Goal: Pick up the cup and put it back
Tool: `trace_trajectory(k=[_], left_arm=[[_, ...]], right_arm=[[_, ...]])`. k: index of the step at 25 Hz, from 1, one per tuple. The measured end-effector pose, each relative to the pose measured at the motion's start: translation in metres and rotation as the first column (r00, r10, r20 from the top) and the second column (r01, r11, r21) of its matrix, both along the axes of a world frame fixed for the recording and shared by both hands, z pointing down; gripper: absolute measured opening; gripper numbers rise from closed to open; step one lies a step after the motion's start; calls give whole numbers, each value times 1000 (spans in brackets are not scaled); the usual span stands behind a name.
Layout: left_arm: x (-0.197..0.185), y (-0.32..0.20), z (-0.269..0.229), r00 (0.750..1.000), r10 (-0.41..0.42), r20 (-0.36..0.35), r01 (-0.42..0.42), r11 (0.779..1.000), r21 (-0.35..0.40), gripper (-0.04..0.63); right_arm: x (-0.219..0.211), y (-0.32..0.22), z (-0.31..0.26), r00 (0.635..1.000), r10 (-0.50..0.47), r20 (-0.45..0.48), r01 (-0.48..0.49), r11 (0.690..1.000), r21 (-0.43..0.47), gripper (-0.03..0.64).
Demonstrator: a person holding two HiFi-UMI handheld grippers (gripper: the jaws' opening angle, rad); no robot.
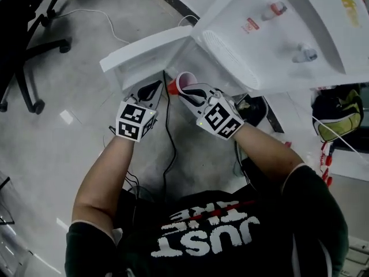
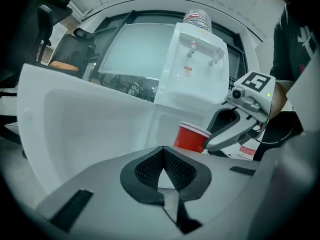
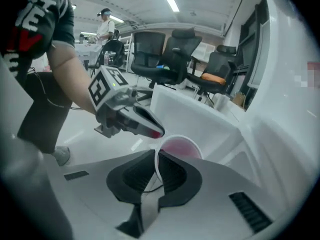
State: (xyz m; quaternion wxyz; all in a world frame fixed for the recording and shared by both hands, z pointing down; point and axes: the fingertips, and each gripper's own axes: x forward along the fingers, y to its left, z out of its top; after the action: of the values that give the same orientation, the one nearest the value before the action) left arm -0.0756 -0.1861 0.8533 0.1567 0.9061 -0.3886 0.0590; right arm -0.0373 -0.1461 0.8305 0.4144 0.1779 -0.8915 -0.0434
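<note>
A red paper cup point(image 1: 180, 83) with a white inside hangs tilted in front of the white water dispenser's point(image 1: 277, 33) open lower cabinet. My right gripper point(image 1: 185, 92) is shut on its rim. In the right gripper view the cup point(image 3: 179, 148) wall stands edge-on between the two dark pads point(image 3: 172, 173). My left gripper point(image 1: 157, 88) is just left of the cup, shut and empty, with its pads point(image 2: 150, 166) meeting at the tip. From the left gripper view the cup point(image 2: 190, 138) shows with the right gripper point(image 2: 212, 140) clamped on its far side.
The cabinet's white door point(image 1: 144, 48) stands open to the left. A black cable point(image 1: 170, 137) runs down the grey floor between my arms. Office chairs point(image 1: 29, 45) stand at the far left, and a yellow-green bag point(image 1: 337, 114) lies at the right.
</note>
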Motion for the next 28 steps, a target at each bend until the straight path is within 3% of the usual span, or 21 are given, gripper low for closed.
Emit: trace_trajectory(k=[7,14,22,28], left_arm=[[20,2,28,999,23,39,-21,999,-43,3],[35,5,26,998,51,41,-50,998,-38,3],[35,10,46,998,49,37,-46,995,-86,3],[44,6,55,997,61,42,-57,993,-104,3]], right_arm=[[52,-39,94,974,204,-98,-210,976,-55,49],[110,-96,160,890,425,-168,-438,898,-48,49],[133,-138,191,846,454,-280,-472,881,0,49],[148,-149,203,827,470,-308,-492,871,7,51]])
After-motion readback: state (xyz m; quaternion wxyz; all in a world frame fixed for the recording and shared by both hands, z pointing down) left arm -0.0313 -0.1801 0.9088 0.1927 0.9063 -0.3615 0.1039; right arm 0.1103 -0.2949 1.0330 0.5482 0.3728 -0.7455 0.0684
